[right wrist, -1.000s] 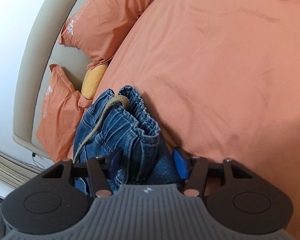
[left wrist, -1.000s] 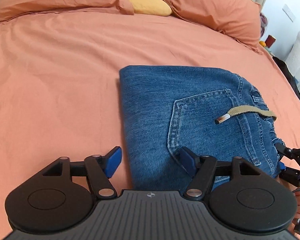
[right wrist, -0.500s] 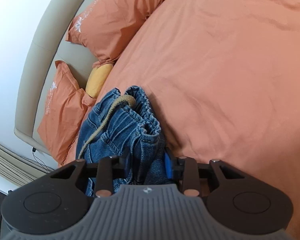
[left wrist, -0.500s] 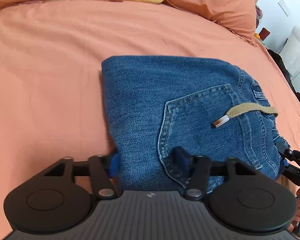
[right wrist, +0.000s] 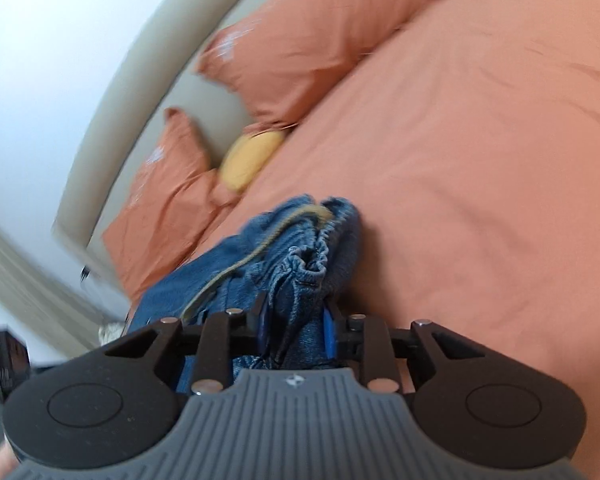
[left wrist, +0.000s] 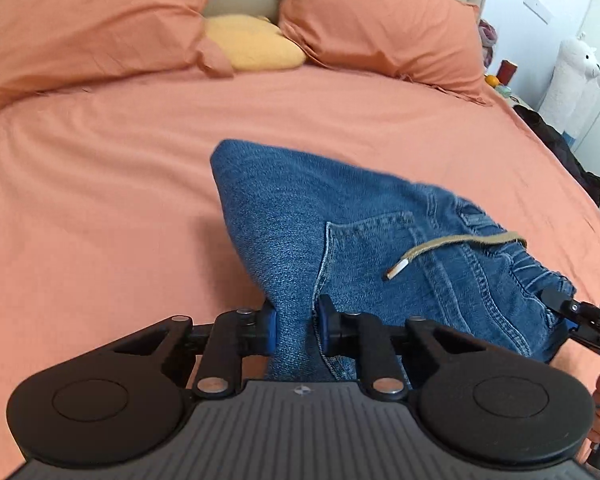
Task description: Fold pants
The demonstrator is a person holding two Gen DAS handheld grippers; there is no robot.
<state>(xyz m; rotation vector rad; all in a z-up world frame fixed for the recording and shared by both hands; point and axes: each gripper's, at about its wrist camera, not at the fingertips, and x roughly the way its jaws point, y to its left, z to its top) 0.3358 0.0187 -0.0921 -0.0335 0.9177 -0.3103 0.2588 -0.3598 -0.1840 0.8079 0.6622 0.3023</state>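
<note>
Jeans [left wrist: 364, 248] lie folded on the orange bed [left wrist: 100, 200], their near edge lifted. Left gripper [left wrist: 294, 326] points down at them, and its jaws have just closed, pinching the near fold. Right gripper [right wrist: 294, 330], at 3 o'clock, has just closed on the waistband.

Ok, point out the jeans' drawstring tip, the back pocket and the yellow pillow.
drawstring tip [left wrist: 396, 270], left wrist view, on the pale metal end of the tan cord.
back pocket [left wrist: 364, 248], left wrist view, on the middle of the stitched denim patch.
yellow pillow [left wrist: 252, 42], left wrist view, on its middle, between the orange pillows.
</note>
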